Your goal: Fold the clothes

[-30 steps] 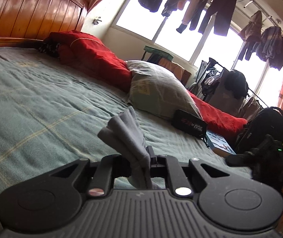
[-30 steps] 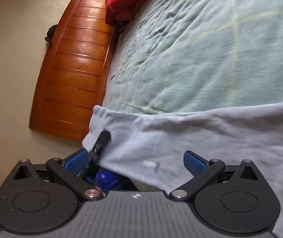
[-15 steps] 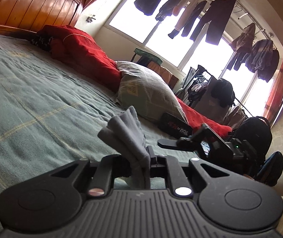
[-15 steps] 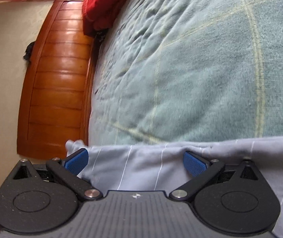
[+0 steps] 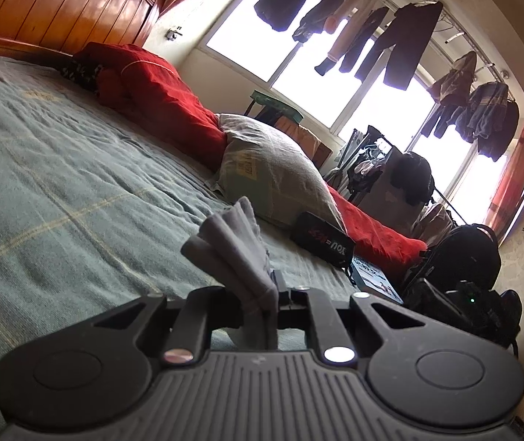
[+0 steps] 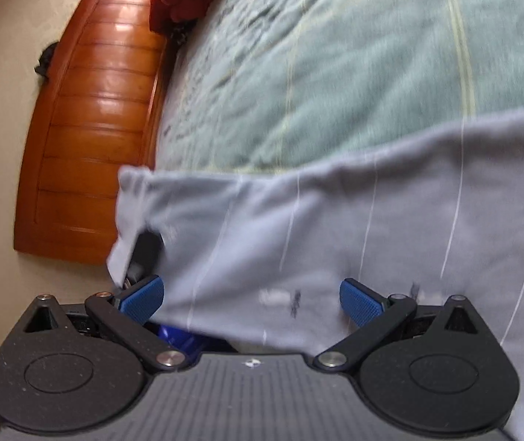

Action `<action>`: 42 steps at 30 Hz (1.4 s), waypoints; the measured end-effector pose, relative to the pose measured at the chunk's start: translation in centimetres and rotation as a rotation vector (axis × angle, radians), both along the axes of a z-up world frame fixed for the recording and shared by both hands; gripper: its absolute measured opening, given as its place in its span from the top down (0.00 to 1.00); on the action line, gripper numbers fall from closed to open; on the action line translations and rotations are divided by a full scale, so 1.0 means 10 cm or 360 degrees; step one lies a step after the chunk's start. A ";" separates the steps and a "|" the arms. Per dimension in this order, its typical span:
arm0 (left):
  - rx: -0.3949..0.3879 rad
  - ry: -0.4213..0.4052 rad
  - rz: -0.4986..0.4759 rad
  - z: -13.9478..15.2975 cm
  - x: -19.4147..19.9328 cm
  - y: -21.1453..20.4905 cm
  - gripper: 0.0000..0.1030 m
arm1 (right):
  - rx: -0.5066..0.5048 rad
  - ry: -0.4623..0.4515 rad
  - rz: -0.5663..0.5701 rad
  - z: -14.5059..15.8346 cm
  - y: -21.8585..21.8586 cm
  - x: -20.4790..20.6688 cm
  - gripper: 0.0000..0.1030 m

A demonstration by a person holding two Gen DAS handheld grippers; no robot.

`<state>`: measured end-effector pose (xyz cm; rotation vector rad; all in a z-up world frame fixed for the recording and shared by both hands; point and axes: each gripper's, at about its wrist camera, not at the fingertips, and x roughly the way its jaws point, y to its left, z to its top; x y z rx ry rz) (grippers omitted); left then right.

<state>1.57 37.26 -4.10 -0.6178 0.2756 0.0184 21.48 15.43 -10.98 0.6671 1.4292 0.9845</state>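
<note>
In the left wrist view my left gripper [image 5: 274, 294] is shut on a bunched corner of a grey garment [image 5: 232, 242] that sticks up above the jaws, over the green checked bedspread [image 5: 59, 191]. The right wrist view shows the same garment [image 6: 335, 220], grey with thin white stripes, stretched flat across the bed. Its left corner is pinched by the left gripper's black fingertip [image 6: 148, 250]. My right gripper [image 6: 250, 299] is open, blue pads [image 6: 140, 296] wide apart. The garment's lower edge lies between them, and neither pad presses on it.
A red quilt [image 5: 166, 92], a grey pillow [image 5: 273, 169] and a black case [image 5: 320, 239] lie along the bed's far side. The wooden headboard [image 6: 92, 110] stands at the left. A backpack [image 5: 471, 257], a clothes rack and hung laundry [image 5: 401, 36] fill the window side.
In the right wrist view the garment has slid right, bringing the corner pinched by the left fingertip back into view. In the left view the other gripper dropped back to the lower right.
</note>
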 end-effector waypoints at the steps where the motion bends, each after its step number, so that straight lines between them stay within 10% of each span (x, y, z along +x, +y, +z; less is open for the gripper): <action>1: -0.0014 0.0000 0.0003 -0.01 0.00 0.00 0.89 | 0.0001 0.0006 0.0009 0.01 -0.01 -0.01 0.00; 21: 0.0218 -0.0025 -0.0272 0.33 0.21 -0.91 0.88 | 0.0087 -0.0115 -0.0399 0.38 -2.40 0.38 0.00; 42: 0.0908 0.0218 -0.0532 -0.14 0.35 -2.32 0.88 | 0.0055 -0.0232 -0.0421 0.32 -2.80 0.35 0.00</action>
